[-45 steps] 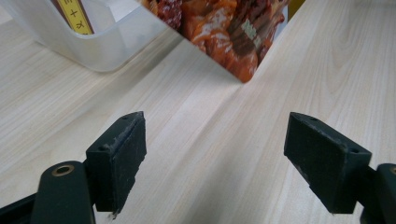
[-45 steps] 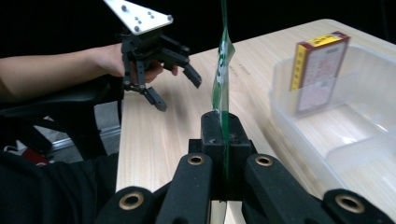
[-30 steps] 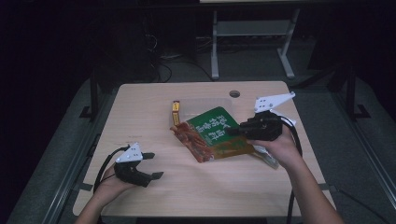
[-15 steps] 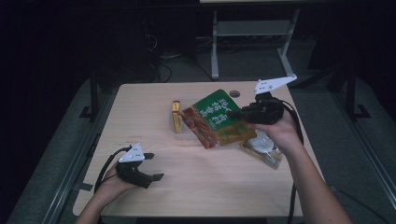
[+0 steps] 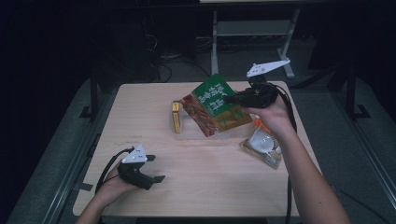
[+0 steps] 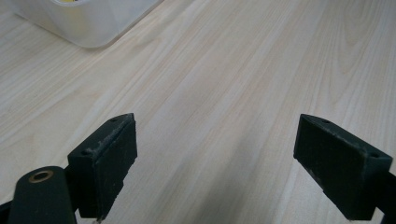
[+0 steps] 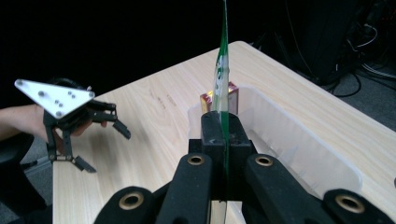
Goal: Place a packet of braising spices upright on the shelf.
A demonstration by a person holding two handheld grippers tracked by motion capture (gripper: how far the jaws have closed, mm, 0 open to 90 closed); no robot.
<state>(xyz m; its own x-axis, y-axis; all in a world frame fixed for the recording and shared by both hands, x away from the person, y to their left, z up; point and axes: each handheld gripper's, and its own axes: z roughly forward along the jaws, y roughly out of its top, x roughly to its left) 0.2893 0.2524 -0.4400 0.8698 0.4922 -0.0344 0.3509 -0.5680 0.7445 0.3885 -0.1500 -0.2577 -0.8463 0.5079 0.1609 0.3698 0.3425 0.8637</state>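
The right gripper (image 5: 238, 99) has its fingers clamped on one edge of a flat green-and-red snack packet (image 5: 212, 111), holding it clear of the worktop (image 5: 140, 116) and tilted over a clear plastic tub (image 7: 280, 135) that sits toward twelve o'clock from the worktop's middle. In the right gripper view the packet (image 7: 222, 65) stands edge-on, rising straight up from between the closed fingers, with the tub's open top just beyond and a small yellow box (image 7: 219, 100) standing at the tub's far end. In the high view that yellow box (image 5: 176, 117) lies along the tub's nine o'clock side.

The left gripper (image 5: 148, 171) rests near the worktop's seven o'clock corner, well apart from the tub, with its fingers (image 6: 108, 161) spread wide and nothing between them.

A clear bag of small items (image 5: 262, 147) lies at about four o'clock from the tub, just under the right forearm.

Judging by the pose, the packet is headed into the tub. The risks come from the grip and the fit. The hold is on a thin edge only, so the floppy packet could swing, fold or slip out as the hand turns. The packet looks about as wide as the tub, so a corner may catch on the rim and leave it perched across the top. It could also knock the yellow box over. The tub looks light and nothing steadies it, so a push from the packet may slide it across the worktop. The forearm could drag the clear bag.
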